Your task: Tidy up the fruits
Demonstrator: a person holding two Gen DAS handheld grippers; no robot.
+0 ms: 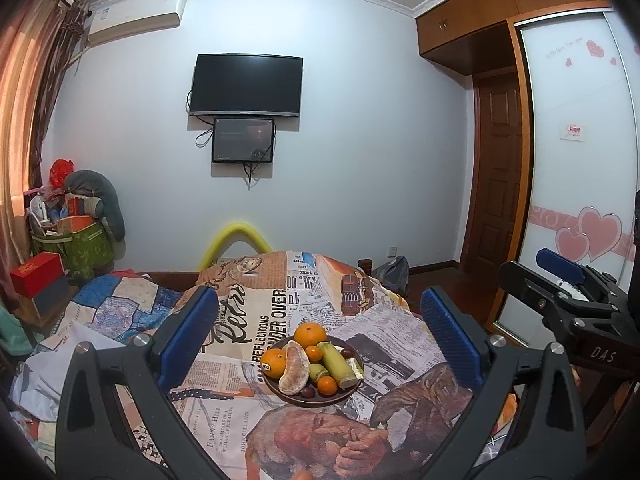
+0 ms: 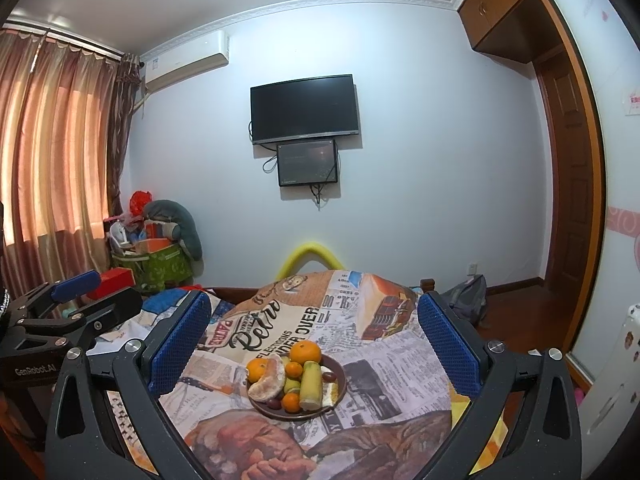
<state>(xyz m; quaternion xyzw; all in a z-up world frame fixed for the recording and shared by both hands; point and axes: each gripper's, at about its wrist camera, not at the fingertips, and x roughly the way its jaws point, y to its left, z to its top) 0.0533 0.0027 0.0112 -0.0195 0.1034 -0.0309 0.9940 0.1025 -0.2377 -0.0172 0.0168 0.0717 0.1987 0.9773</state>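
Left gripper: jaws spread wide, nothing between the blue pads; held above the table, well apart from the fruit. Also seen at the left edge of the right wrist view.
Right gripper: jaws spread wide, pinching nothing; raised, short of the plate. Seen at the right edge of the left wrist view.
Plate: dark, round, on the table, framed between the fingers in both views.
Fruit on plate: large orange at the far rim; second orange on the left; peeled pomelo piece beside it; two small tangerines, one central, one near; sugarcane piece lying lengthwise on the right; dark red dates at the near rim.
Table cover: newspaper-print cloth with faces and lettering.
Background: television on the far wall, small screen just below.
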